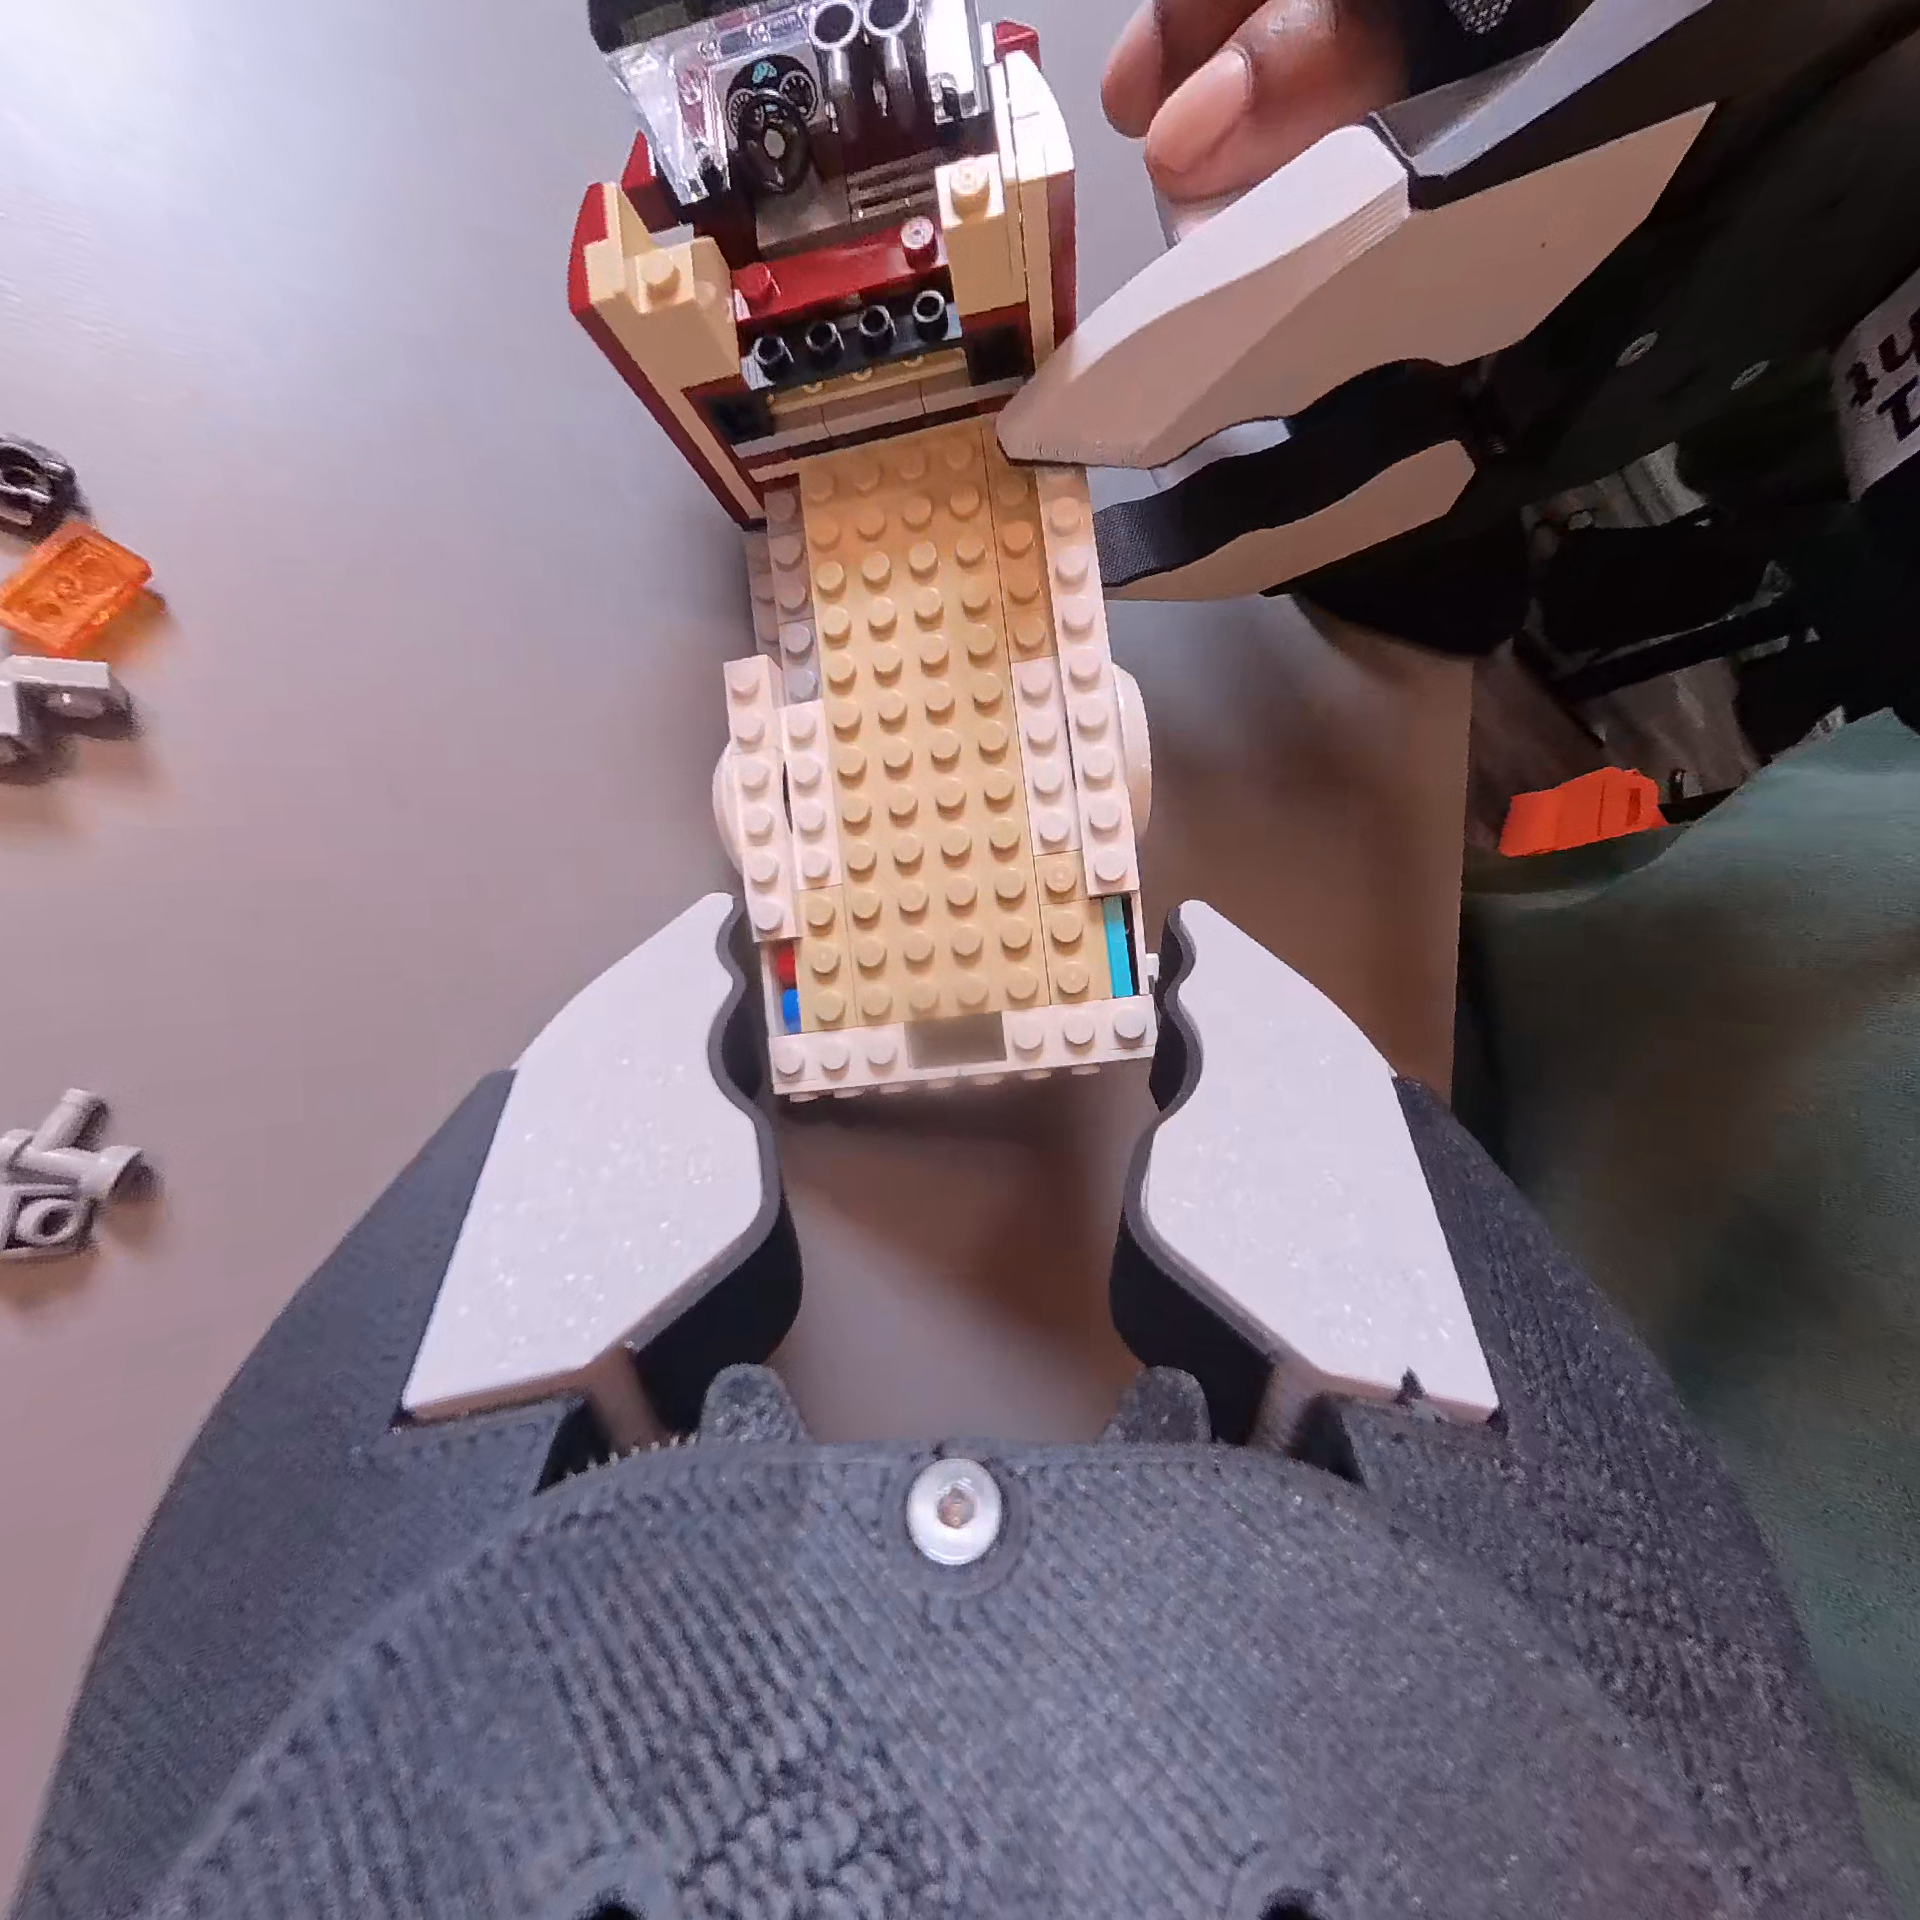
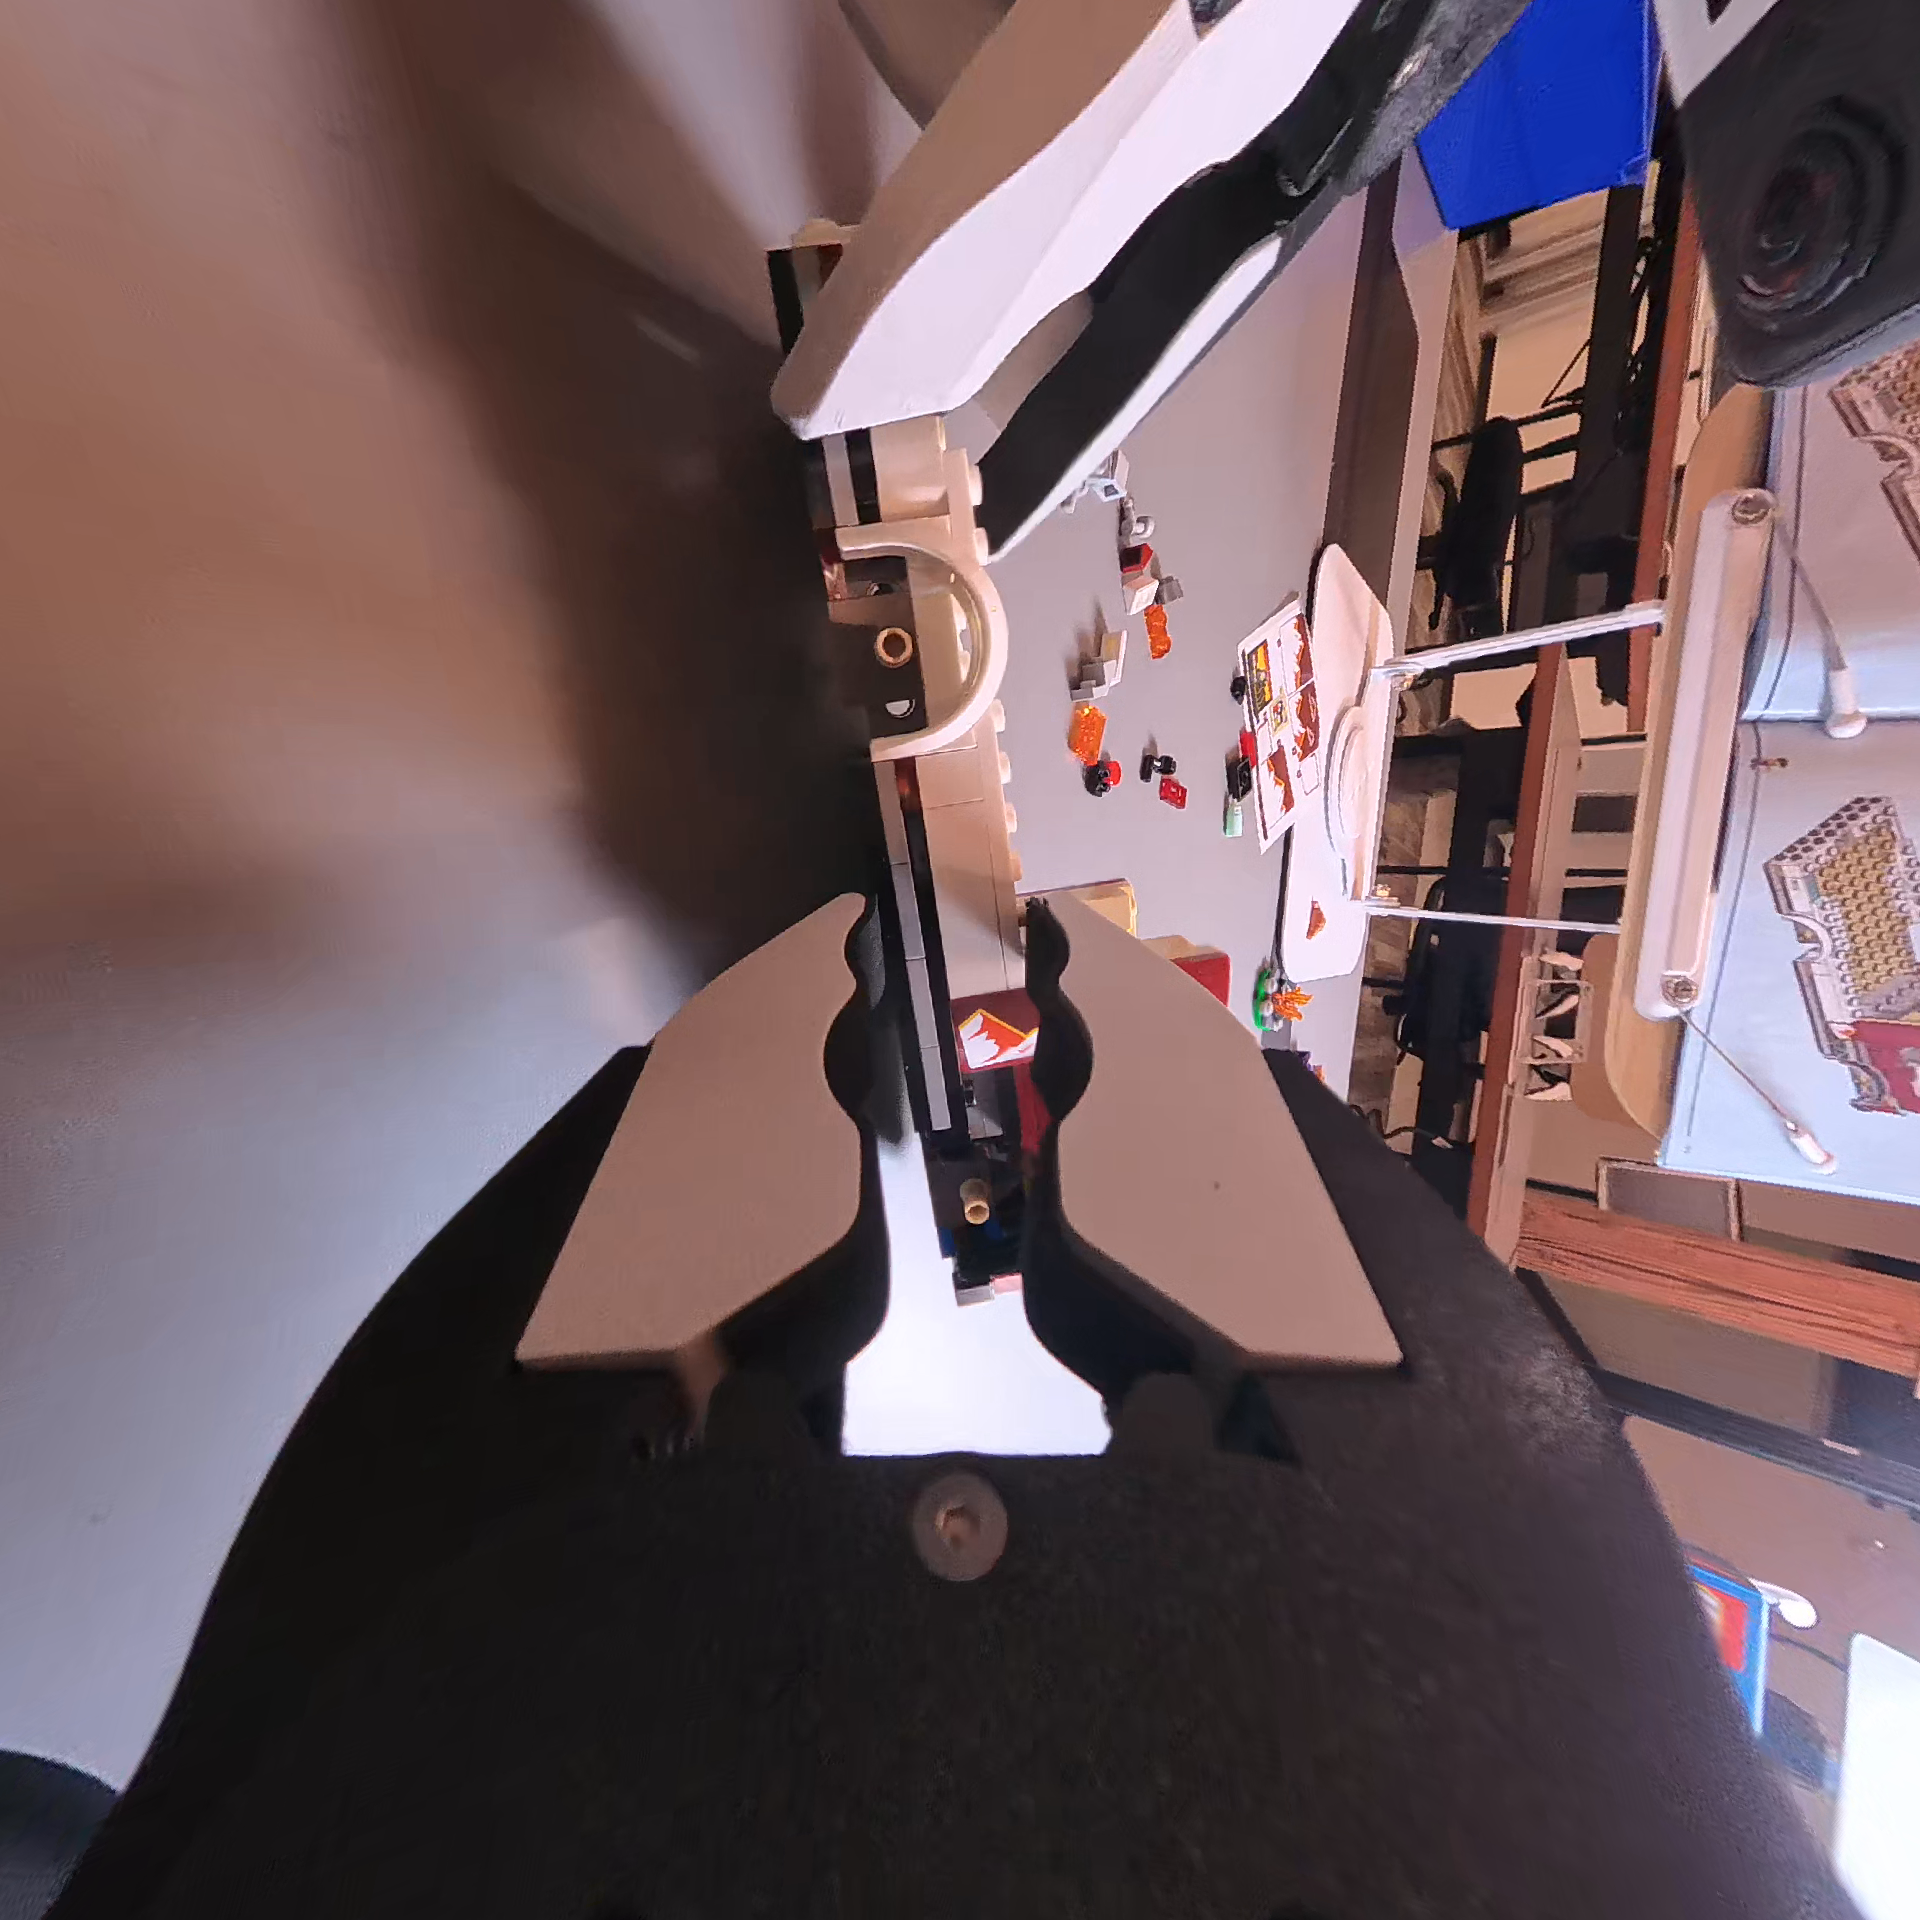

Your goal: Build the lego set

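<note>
Lego truck (image 1: 935, 727) sitting on tabletop (image 1: 364, 416), rigid but brittle at stud joints; gripping low on chassis sides, not cab. Left tool (image 1: 951, 977) straddling rear end, half open, contact unclear. Right tool (image 2: 951, 935) pinching truck's side edge, nearly closed.

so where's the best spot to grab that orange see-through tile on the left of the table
Probably across the orange tile's two long side edges, coming straight down from above. It lies flat on the table, apart from the grey pieces beside it, so there is nothing else to pinch.
</note>
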{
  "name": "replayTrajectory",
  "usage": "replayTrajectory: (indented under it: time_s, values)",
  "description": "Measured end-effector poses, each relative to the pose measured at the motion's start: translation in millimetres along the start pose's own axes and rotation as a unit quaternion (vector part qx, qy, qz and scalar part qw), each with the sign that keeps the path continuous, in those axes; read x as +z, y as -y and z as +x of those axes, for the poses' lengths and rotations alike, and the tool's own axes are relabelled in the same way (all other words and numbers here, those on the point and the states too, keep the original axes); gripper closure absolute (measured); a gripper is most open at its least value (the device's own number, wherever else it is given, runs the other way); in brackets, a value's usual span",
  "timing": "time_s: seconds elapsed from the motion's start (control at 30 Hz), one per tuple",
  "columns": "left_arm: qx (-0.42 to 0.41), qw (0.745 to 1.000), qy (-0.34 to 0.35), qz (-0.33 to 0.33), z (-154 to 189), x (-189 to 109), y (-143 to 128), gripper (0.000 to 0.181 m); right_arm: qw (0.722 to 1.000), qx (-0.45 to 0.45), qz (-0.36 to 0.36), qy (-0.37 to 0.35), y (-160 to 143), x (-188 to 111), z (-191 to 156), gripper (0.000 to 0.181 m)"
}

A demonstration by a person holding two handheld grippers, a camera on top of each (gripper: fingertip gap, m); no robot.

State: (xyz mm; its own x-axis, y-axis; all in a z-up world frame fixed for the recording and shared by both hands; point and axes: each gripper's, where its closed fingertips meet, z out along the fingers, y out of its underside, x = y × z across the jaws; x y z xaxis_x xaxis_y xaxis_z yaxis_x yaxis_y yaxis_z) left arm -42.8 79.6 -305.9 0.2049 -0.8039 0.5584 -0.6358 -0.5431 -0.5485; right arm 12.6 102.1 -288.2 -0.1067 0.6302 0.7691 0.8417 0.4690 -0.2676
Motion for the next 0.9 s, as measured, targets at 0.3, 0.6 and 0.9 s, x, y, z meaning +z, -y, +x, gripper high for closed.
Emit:
replayTrajectory:
  time_s: [0.3, 0.6, 0.9]
  values:
    - [0.006, 1.0, -0.015, 0.009, -3, -3, 2, 0.107, 1.0, 0.005, -0.021, 0.013, 1, 1, 1, 0.156]
    - [0.215, 0.957, 0.16, 0.11, 4, -20, 13, 0.097, 0.998, 0.053, -0.013, 0.035, -1, 1, 6, 0.155]
    - [0.438, 0.819, 0.359, 0.096, -2, -19, 27, 0.157, 0.992, 0.116, 0.007, 0.059, -4, -3, 11, 0.155]
